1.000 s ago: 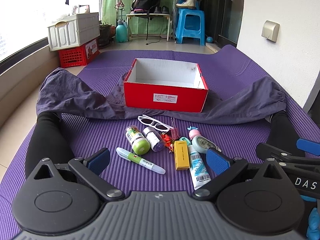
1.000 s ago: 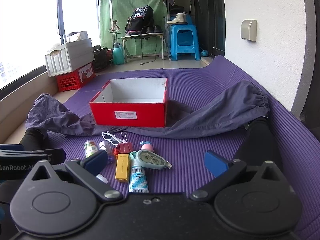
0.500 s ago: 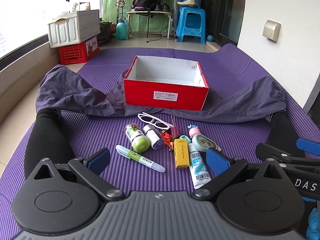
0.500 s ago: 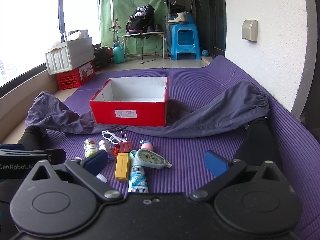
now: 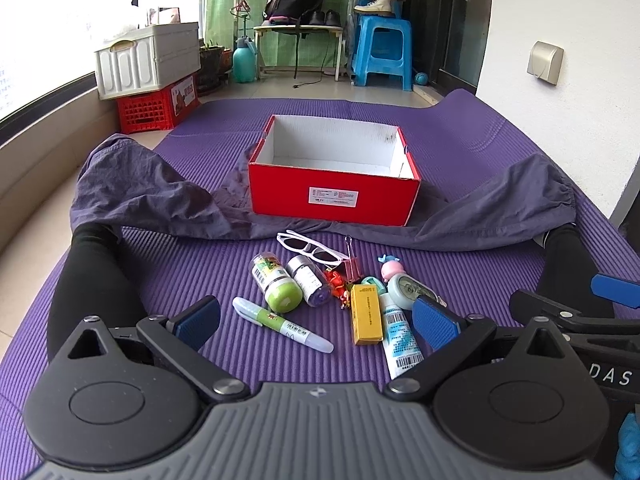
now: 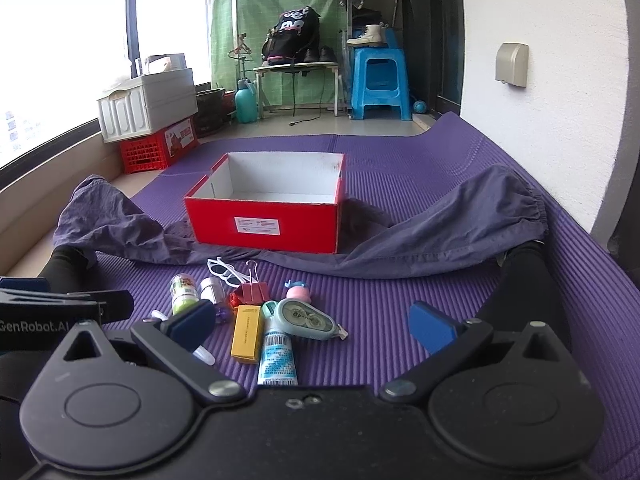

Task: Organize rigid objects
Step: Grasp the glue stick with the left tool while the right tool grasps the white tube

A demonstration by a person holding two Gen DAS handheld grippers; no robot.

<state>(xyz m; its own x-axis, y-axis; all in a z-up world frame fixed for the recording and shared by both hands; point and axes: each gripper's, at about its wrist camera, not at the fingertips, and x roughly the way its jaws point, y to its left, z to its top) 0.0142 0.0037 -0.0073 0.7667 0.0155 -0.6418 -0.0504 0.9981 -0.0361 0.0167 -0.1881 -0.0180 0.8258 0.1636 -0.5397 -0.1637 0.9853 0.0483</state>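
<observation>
Left tool point(image 5: 316, 322) and right tool point(image 6: 312, 326), each with fingers spread wide and gripping nothing, held low over a purple mat point(image 5: 460, 136). Small items lie clustered just ahead of them: marker pen point(image 5: 282, 324), green-capped bottle point(image 5: 276, 282), yellow box point(image 5: 366, 314), tube point(image 5: 400, 334), correction tape point(image 6: 306, 318), white sunglasses point(image 5: 312, 246). Beyond the cluster stands an open red box point(image 5: 334, 198), resting on grey cloth point(image 5: 500, 208).

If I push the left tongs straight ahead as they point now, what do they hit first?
Probably the green-capped bottle and the yellow box, which lie nearest between the open left tongs; the red box sits farther on. Depth is uncertain.
</observation>
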